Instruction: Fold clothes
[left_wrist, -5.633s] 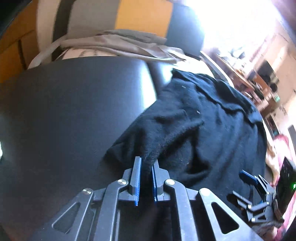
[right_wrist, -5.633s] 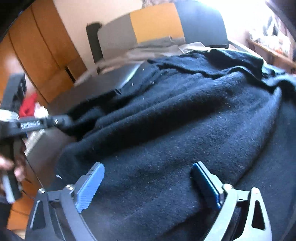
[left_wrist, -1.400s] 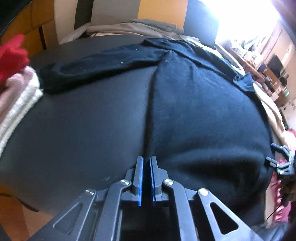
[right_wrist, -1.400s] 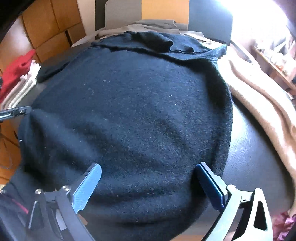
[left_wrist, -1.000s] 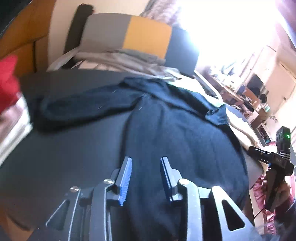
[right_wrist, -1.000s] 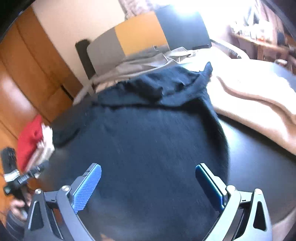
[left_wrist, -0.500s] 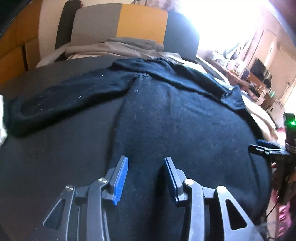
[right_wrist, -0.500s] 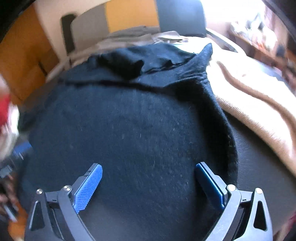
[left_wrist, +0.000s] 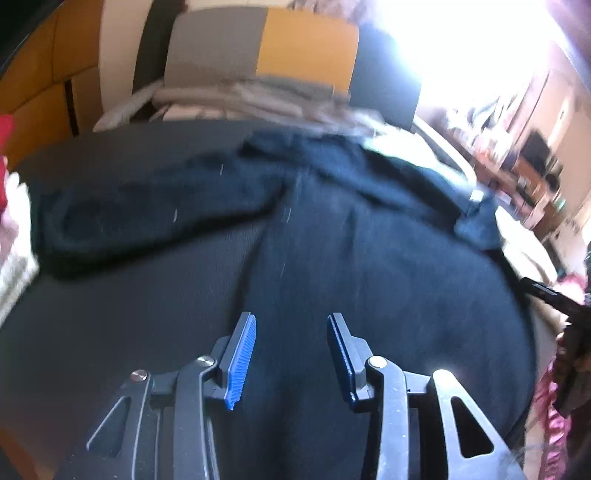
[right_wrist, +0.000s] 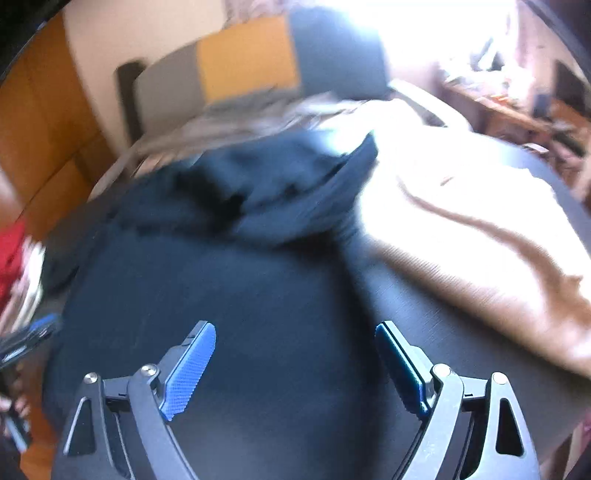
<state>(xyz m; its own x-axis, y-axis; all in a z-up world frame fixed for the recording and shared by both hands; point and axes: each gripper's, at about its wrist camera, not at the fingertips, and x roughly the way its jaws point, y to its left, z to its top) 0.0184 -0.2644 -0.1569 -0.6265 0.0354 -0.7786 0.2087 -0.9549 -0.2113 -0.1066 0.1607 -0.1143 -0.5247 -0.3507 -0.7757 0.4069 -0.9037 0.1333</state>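
A black knit sweater (left_wrist: 369, 266) lies spread on the dark table (left_wrist: 110, 317), one sleeve (left_wrist: 147, 206) stretched out to the left. My left gripper (left_wrist: 290, 328) hovers over the sweater's left side seam, open, nothing pinched between its blue pads. In the right wrist view the same sweater (right_wrist: 240, 295) fills the middle, its collar end bunched at the far side. My right gripper (right_wrist: 295, 339) is above the sweater's right edge, jaws wide and closing, with nothing pressed between the pads.
A tan garment (right_wrist: 480, 229) lies on the table right of the sweater. Grey clothes (left_wrist: 258, 99) are heaped on a grey, orange and black chair (left_wrist: 295, 48) behind the table. Red and white folded clothes (right_wrist: 18, 266) sit at the left edge.
The left gripper let go of the sweater's edge about a second ago and stands open. Both views have slid forward over the sweater, and the right jaws have narrowed slightly.
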